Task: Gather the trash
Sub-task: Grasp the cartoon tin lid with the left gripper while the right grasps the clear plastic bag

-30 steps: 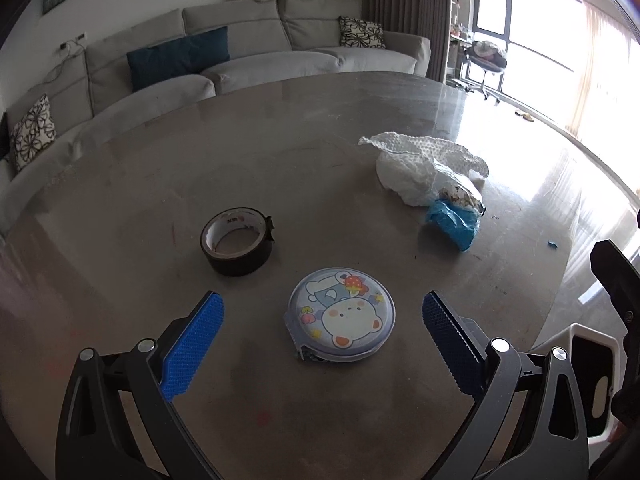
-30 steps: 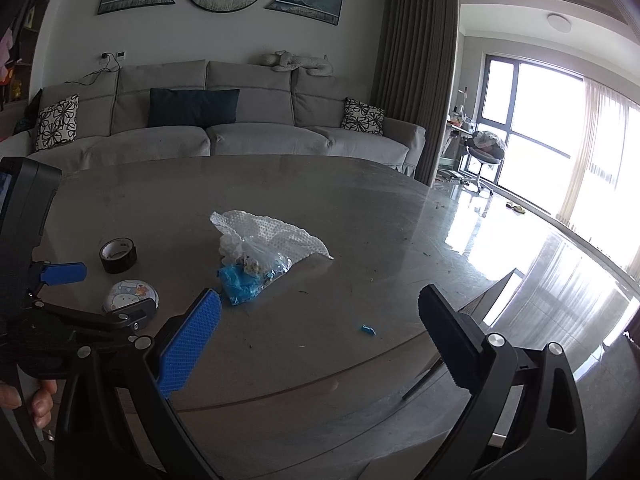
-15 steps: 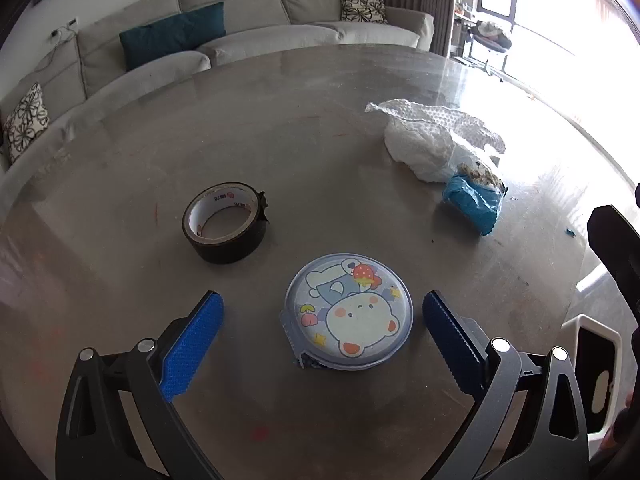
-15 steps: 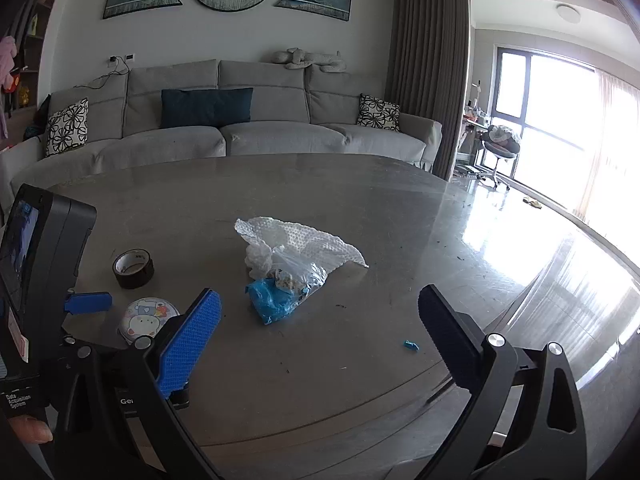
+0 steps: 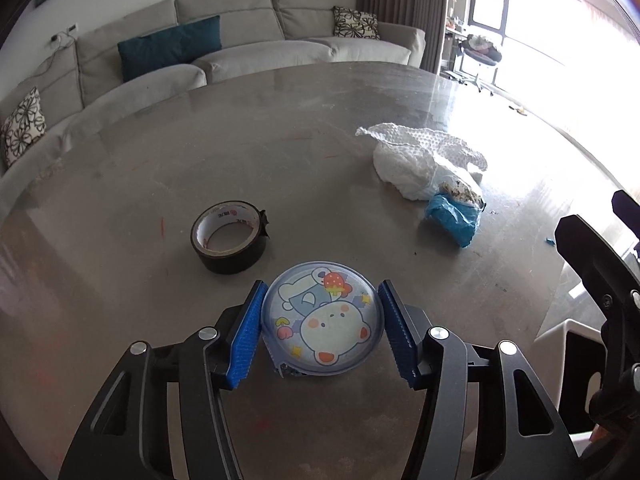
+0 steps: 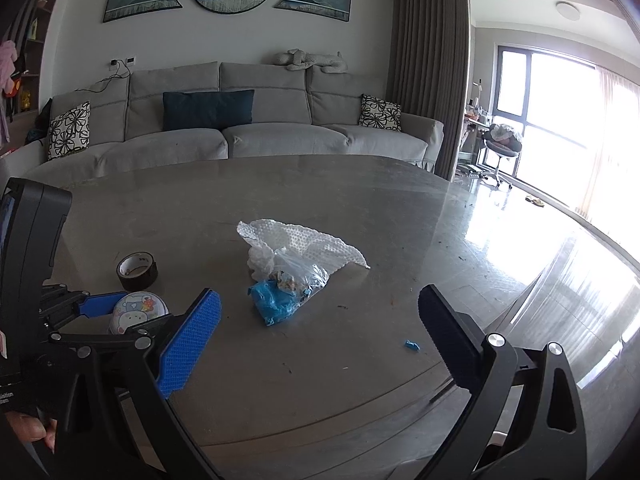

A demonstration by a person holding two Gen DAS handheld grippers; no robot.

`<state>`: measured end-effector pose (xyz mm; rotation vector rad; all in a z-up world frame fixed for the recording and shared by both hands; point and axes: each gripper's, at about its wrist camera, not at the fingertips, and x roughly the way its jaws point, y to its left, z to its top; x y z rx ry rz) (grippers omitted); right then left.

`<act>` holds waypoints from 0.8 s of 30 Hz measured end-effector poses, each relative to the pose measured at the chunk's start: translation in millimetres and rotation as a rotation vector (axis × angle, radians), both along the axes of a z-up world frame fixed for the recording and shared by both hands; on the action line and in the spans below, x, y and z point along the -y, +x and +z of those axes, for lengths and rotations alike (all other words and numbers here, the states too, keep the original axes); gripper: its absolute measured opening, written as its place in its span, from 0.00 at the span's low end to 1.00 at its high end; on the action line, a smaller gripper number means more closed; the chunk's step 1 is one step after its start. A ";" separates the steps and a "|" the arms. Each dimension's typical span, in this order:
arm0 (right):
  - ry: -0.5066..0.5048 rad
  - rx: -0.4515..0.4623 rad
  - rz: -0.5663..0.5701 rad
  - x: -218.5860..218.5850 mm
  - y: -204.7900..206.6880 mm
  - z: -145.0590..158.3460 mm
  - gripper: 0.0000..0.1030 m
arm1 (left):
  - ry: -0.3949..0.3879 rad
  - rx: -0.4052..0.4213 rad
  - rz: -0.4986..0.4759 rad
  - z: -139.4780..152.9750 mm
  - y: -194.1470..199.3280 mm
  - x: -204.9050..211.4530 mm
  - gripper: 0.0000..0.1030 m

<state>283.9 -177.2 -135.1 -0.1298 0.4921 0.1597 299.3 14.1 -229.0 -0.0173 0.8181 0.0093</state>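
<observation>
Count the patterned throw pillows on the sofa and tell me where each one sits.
2. One patterned pillow leans at the left end of the sofa; the other patterned pillow sits at its right end. The plain teal cushion between them is not patterned.

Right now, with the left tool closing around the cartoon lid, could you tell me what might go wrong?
1. The lid is flat and round; the closing left tool, gripping only its thin rim, might let it pop out.
2. The tape lies close ahead and could get bumped.
3. The bag of scraps could spill if knocked.
</observation>
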 end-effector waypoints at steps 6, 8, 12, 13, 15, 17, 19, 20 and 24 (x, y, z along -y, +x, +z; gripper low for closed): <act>0.051 -0.029 0.004 -4.3 12.1 -3.0 0.95 | 0.064 0.077 0.005 25.8 -14.7 -3.0 0.56; 0.061 -0.034 0.004 -9.8 18.7 -4.2 0.95 | 0.072 0.090 0.010 32.8 -15.9 -5.0 0.56; 0.076 -0.073 -0.003 -19.2 38.6 -12.8 0.95 | 0.067 0.111 0.031 46.6 -16.8 -16.6 0.56; 0.075 -0.086 -0.011 -20.9 44.1 -16.0 0.95 | 0.073 0.115 0.036 48.6 -14.3 -18.5 0.56; 0.065 -0.120 -0.022 -25.4 55.2 -24.1 0.95 | 0.070 0.119 0.039 52.3 -11.9 -22.9 0.56; 0.071 -0.145 -0.027 -27.1 63.6 -30.8 0.95 | 0.068 0.123 0.040 55.2 -11.2 -26.1 0.56; 0.066 -0.180 -0.045 -29.4 72.2 -38.2 0.95 | 0.062 0.125 0.039 56.0 -10.3 -29.7 0.56; 0.073 -0.199 -0.042 -29.7 75.0 -41.9 0.91 | 0.060 0.125 0.038 56.3 -10.3 -30.7 0.56; 0.057 -0.242 -0.056 -32.5 82.4 -53.5 0.42 | 0.052 0.122 0.036 54.1 -9.4 -35.9 0.56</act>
